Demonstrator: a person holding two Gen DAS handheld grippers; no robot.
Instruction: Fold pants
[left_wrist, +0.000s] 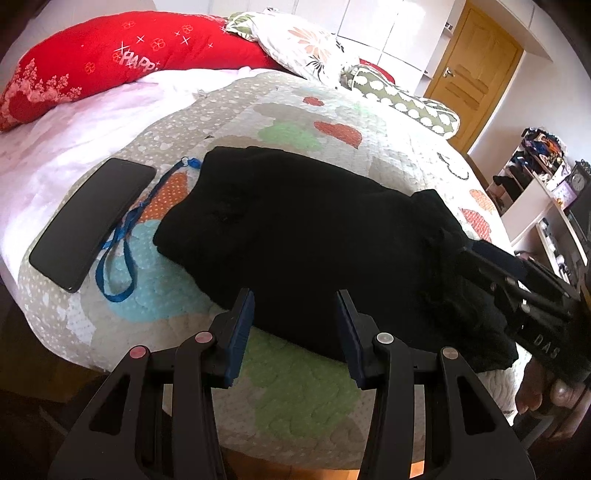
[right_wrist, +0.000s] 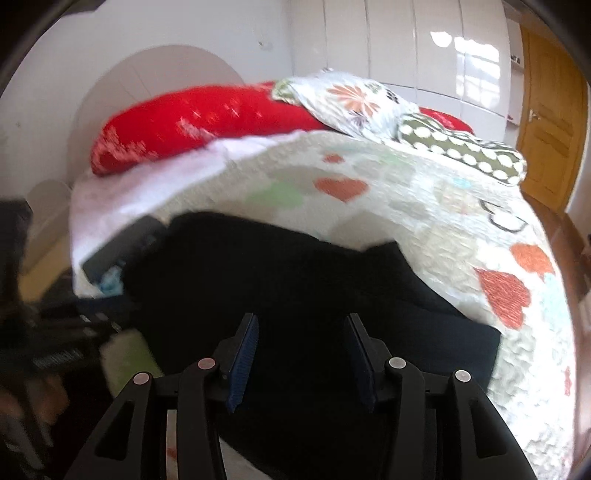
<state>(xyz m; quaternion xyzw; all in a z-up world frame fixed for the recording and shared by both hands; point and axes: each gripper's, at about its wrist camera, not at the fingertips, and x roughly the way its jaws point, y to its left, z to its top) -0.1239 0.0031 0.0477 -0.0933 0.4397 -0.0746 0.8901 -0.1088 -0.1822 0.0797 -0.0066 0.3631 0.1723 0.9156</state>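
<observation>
Black pants (left_wrist: 295, 229) lie folded in a thick bundle on the quilted bed cover (left_wrist: 295, 398). My left gripper (left_wrist: 295, 314) is open and empty, its jaws apart over the near edge of the bundle. My right gripper (right_wrist: 301, 343) is open and empty above the right part of the pants (right_wrist: 295, 280). In the left wrist view the right gripper (left_wrist: 476, 251) reaches in from the right at the pants' right end. The right wrist view is blurred.
A black phone (left_wrist: 92, 221) and a blue lanyard (left_wrist: 125, 236) lie left of the pants. A red pillow (left_wrist: 110, 55) and patterned pillows (left_wrist: 303, 40) lie at the head of the bed. A wooden door (left_wrist: 476, 77) and cluttered shelves (left_wrist: 535, 184) stand at the right.
</observation>
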